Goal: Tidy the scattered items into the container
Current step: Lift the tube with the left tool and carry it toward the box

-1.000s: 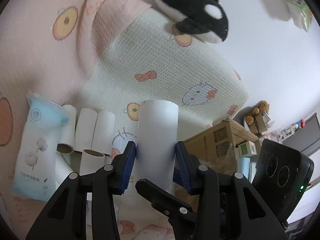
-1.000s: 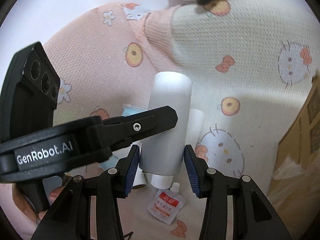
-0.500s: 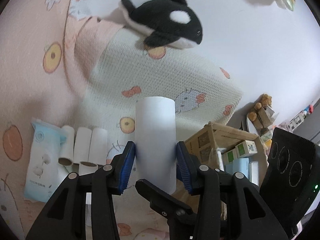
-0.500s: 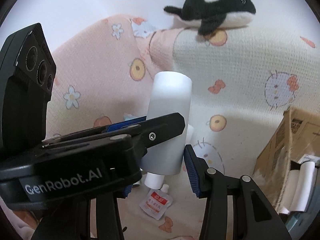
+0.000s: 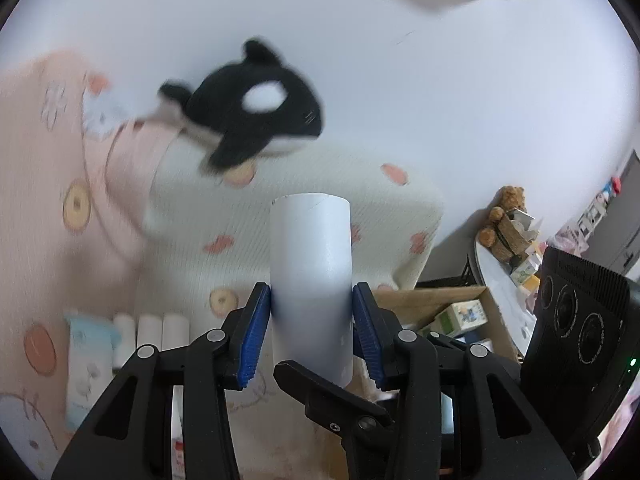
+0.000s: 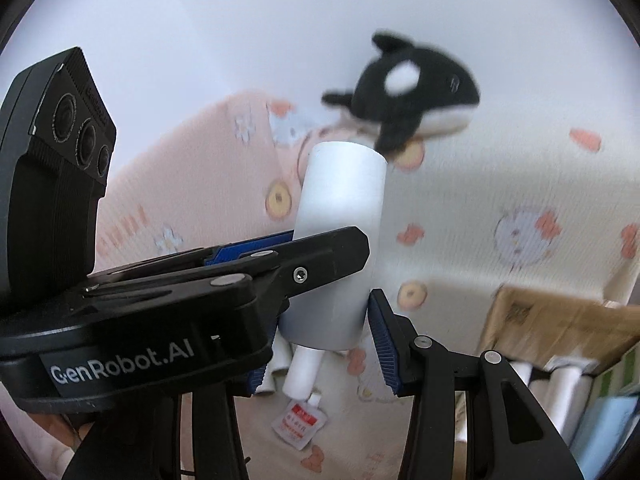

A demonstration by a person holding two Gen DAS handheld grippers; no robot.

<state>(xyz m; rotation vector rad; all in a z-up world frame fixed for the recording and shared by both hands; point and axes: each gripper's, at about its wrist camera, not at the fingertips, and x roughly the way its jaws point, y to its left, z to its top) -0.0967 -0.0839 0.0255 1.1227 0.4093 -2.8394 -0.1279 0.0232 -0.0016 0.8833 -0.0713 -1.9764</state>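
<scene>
My left gripper is shut on a white paper roll and holds it upright in the air. The roll also shows in the right wrist view, where my right gripper sits around its lower end with the left gripper crossing in front; the right pad stands just off the roll. The cardboard box lies to the lower right and holds cartons and rolls; it also shows in the right wrist view. Several white rolls and a light-blue pack lie on the bed sheet.
A black and white orca plush rests on the cream pillow. A small red and white sachet lies on the sheet below the grippers. A round table with a teddy bear stands at the right.
Both grippers have risen and tilted up with the roll. The orca and wall now fill more of the view, and the box interior shows more at the lower right.
</scene>
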